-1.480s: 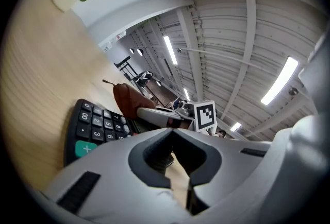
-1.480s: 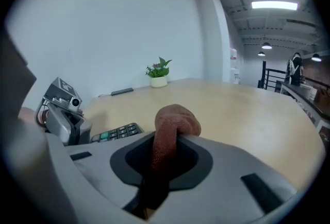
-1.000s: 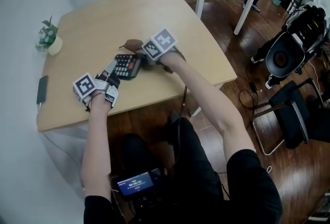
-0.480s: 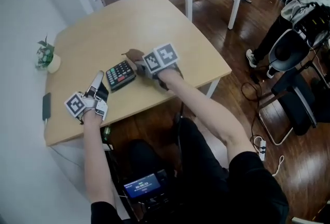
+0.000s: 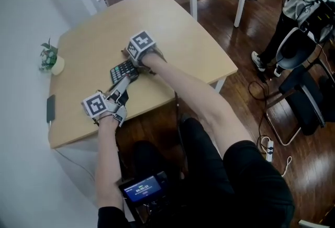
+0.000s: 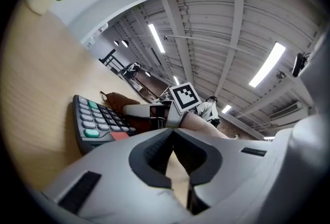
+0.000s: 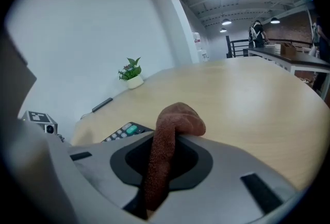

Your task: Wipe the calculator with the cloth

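- A pale wooden table (image 5: 172, 28) stood in an open room with a dark plank floor; a second table and a standing person lay beyond it.
- At the table's far left edge sat a small potted plant (image 5: 49, 58), well clear of the work.
- The left gripper (image 5: 125, 81) lay low and about level, its jaws pressed together on nothing. Its tips were just at the calculator's near end; whether they touched it could not be told.
- The calculator (image 5: 123, 70) lay keys up toward the table's near side, between the two grippers.
- The right gripper (image 7: 164, 153) angled down at the calculator's far side. Its jaws pinched a brown cloth (image 7: 174, 124), whose free fold bulged out past the tips.
- The step in hand looked like the wipe itself.
  - The soft fold, not the hard jaw tips, should meet the keys.
  - Strokes should run lightly along the length, so that no key snagged the pile.
  - The left gripper should brace the case's end, since it would likely slide or spin on the smooth wood.
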Demonstrator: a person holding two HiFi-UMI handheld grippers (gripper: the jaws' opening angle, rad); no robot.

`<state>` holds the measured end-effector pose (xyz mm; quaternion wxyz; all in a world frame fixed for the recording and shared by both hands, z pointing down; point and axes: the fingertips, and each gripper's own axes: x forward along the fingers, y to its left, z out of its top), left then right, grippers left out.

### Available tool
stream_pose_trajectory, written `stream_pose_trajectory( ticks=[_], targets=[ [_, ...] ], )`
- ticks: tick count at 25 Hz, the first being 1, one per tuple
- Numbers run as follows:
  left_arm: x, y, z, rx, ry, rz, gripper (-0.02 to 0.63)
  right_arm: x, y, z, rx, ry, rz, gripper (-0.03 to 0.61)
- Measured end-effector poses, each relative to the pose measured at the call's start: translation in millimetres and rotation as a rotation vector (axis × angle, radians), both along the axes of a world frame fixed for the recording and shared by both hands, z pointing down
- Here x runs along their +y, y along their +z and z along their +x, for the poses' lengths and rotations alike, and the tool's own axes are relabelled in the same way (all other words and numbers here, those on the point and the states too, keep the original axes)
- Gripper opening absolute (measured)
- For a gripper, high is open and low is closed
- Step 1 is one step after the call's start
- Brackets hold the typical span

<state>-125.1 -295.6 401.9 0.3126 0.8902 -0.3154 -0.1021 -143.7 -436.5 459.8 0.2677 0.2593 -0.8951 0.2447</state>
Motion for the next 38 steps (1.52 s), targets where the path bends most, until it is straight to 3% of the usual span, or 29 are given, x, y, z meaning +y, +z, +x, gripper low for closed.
stream_pose_trajectory(
  ticks=[7, 12, 14, 19, 22, 26, 31, 38],
  targets=[
    [-3, -3, -3, 0.024, -0.004, -0.022, -0.006, 74, -10, 33, -0.122, -0.052, -0.109, 0.058],
    [-5, -6, -3, 0.077, 0.002, -0.038, -0.005, 149, -19, 57, -0.186, -0.179, -0.189, 0.057],
    [-4, -7, -2, 0.094, 0.007, -0.049, -0.005, 140, -26, 63, -0.193, -0.162, -0.159, 0.057],
    [-2, -8, 1, 0.12, 0.027, -0.043, -0.002, 46, -29, 51, -0.171, 0.015, -0.051, 0.057],
    [-2, -6, -1, 0.108, 0.02, -0.034, -0.002, 6, -10, 29, -0.132, 0.067, -0.087, 0.057],
    [-5, -1, -5, 0.086, -0.005, -0.052, -0.002, 8, -4, 10, -0.133, 0.029, -0.204, 0.058],
    [-6, -2, -6, 0.072, -0.003, -0.044, -0.002, 60, -12, 27, -0.202, -0.027, -0.28, 0.058],
    [-5, -7, -4, 0.1, 0.003, -0.038, -0.005, 165, -41, 47, -0.376, -0.076, -0.287, 0.058]
  ],
)
